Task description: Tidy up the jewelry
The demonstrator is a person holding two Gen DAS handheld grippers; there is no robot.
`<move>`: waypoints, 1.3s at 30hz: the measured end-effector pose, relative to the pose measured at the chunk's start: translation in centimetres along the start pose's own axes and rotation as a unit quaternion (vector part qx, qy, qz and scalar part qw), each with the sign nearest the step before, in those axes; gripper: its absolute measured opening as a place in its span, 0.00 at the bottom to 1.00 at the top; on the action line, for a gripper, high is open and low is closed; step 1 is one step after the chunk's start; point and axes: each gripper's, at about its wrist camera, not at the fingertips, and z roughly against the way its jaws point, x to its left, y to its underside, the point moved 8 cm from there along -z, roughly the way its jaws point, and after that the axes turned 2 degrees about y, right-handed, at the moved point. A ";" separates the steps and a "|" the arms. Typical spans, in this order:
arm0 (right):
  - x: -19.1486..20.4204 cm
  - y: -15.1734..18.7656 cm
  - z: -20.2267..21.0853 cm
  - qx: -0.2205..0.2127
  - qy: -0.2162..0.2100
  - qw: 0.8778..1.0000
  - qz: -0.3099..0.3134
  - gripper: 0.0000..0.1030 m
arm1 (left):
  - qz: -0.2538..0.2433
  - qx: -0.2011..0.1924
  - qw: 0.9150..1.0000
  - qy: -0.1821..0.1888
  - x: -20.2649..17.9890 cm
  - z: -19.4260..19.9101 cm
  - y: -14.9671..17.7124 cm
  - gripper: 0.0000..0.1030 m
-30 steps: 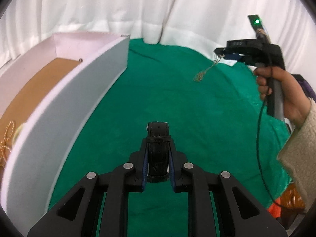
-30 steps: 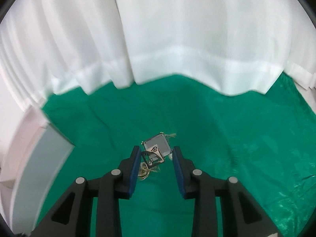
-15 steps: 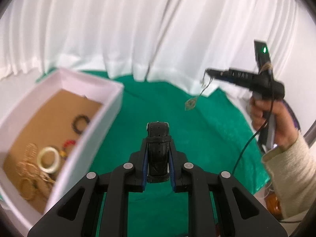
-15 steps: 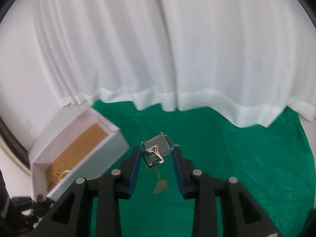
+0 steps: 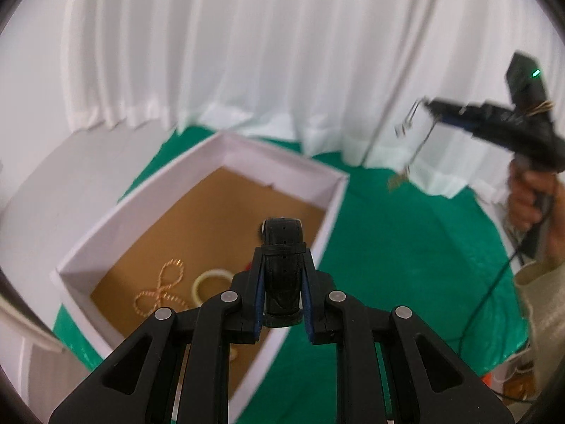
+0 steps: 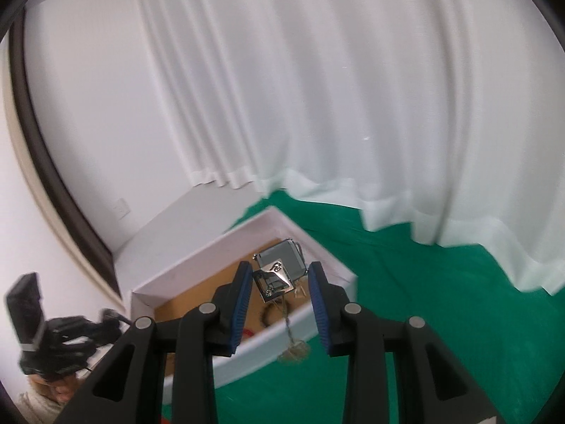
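Hung in pleats beyond the jaws: a white curtain (image 6: pixel 353 88), reaching down to a green cloth (image 5: pixel 406 247) spread below them. Stood left of the jaws: a plain white wall (image 6: pixel 88 106) edged by a dark frame (image 6: pixel 46 176).

No legible txt, labels, brands or nos. anywhere; silver square metal pendant (image 6: pixel 275 275) shows only a swirl emblem.

Both wrist cameras look down along their fingers from well above the green cloth (image 5: pixel 406 247); the white box (image 5: pixel 226 148) sits at ten o'clock in each, shared with the curtain (image 6: pixel 353 88)
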 end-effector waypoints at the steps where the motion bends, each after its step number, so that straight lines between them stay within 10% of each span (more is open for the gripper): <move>1: 1.0 0.0 -1.1 0.006 -0.011 1.000 0.003 0.32 | 0.008 0.009 1.000 -0.005 0.9 -0.9 0.5 0.16; 14: 8.8 5.8 -15.0 0.109 -0.070 0.990 0.055 0.32 | 0.048 0.090 0.994 -0.041 5.5 -6.9 6.2 0.16; 27: 11.8 10.9 -24.8 0.168 -0.048 0.981 0.082 0.34 | 0.034 0.087 0.990 -0.108 6.2 -8.5 6.8 0.17; 30: 11.4 11.5 -25.2 0.180 -0.037 0.980 0.073 0.43 | 0.036 0.078 0.989 -0.117 6.6 -8.0 6.7 0.29; 35: 10.4 10.7 -23.8 0.167 -0.010 0.984 0.064 0.68 | 0.032 0.037 0.987 -0.156 7.9 -5.5 5.6 0.90; 39: 9.7 10.0 -22.1 0.159 0.015 0.985 0.062 0.74 | 0.029 -0.009 0.972 -0.235 9.1 -2.6 3.7 0.99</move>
